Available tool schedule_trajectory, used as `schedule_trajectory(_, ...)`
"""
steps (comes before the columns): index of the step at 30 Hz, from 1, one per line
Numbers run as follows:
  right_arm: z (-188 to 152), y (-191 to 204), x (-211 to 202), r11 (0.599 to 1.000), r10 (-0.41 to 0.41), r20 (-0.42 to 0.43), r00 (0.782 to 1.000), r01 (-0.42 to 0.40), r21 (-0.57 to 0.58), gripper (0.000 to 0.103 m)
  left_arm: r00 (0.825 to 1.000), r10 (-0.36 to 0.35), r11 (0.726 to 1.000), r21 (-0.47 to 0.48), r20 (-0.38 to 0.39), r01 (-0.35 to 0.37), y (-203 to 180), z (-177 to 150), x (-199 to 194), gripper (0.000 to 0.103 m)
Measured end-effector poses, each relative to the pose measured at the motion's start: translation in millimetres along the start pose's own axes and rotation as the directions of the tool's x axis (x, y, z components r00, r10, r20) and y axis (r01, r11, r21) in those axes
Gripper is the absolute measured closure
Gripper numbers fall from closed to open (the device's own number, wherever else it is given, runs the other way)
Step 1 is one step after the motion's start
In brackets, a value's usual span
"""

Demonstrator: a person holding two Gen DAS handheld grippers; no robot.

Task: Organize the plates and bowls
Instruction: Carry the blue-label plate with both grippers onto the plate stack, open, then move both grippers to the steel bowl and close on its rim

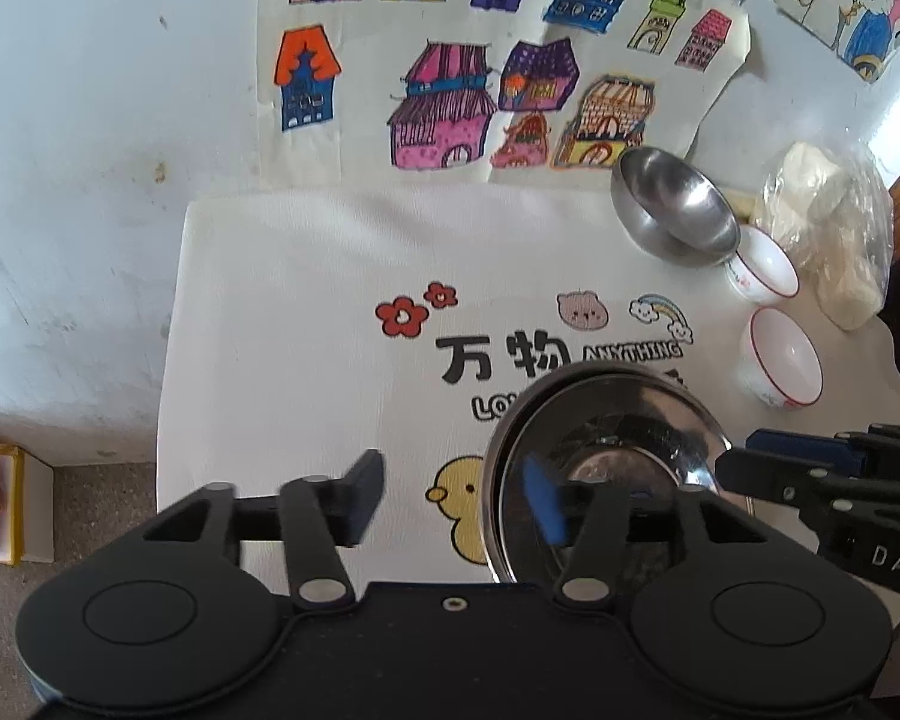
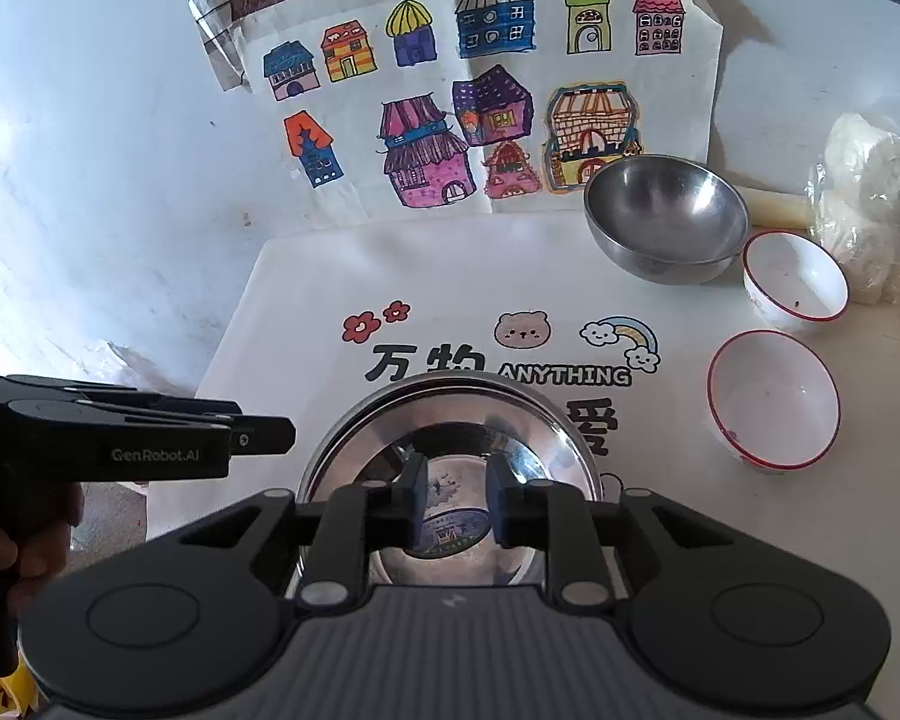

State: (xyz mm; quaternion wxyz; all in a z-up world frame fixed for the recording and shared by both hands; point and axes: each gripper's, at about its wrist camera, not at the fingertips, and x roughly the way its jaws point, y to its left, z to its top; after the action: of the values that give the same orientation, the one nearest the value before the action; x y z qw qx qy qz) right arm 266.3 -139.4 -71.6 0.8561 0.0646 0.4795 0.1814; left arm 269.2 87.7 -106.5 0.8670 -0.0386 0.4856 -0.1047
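Your left gripper (image 1: 459, 501) gapes empty beside the steel plate (image 2: 450, 432) on the printed cloth (image 2: 306, 300); your right gripper (image 2: 453, 507) seems narrowly parted above its centre. Clamp the rim squarely.

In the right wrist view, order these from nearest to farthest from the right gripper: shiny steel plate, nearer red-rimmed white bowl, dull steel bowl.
From the right gripper:
1. Shiny steel plate, directly under the jaws.
2. Nearer red-rimmed white bowl, to the right.
3. Dull steel bowl, far right, by the house drawings.
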Motion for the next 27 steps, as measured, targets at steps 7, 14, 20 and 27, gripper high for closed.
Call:
schedule_trajectory(7, -1.7, -6.1, -4.7, 1.0, -0.021, 0.019, 1.0, 0.021, 0.022, 0.058, 0.999, 0.026, 1.0, 0.015, 0.042, -0.027, -9.1, 6.1, -4.3, 0.017)
schedule_trajectory(14, -10.0, -25.6, -17.4, 0.995, -0.063, 0.037, 0.997, 0.06, 0.08, 0.028, 0.999, 0.027, 0.999, 0.024, 0.038, -0.028, -21.1, 8.1, -0.9, 0.004)
schedule_trajectory(20, -21.0, -43.3, -28.9, 0.983, -0.123, 0.04, 0.992, 0.117, 0.139, 0.008, 1.0, 0.0, 1.0, 0.03, 0.003, 0.0, -34.4, 6.6, 4.5, 0.001)
schedule_trajectory(27, -31.9, -62.9, -36.3, 0.949, -0.242, -0.041, 0.97, 0.245, 0.198, 0.0, 1.0, -0.01, 0.997, 0.082, -0.014, 0.011, -60.7, 1.6, 8.7, 0.001)
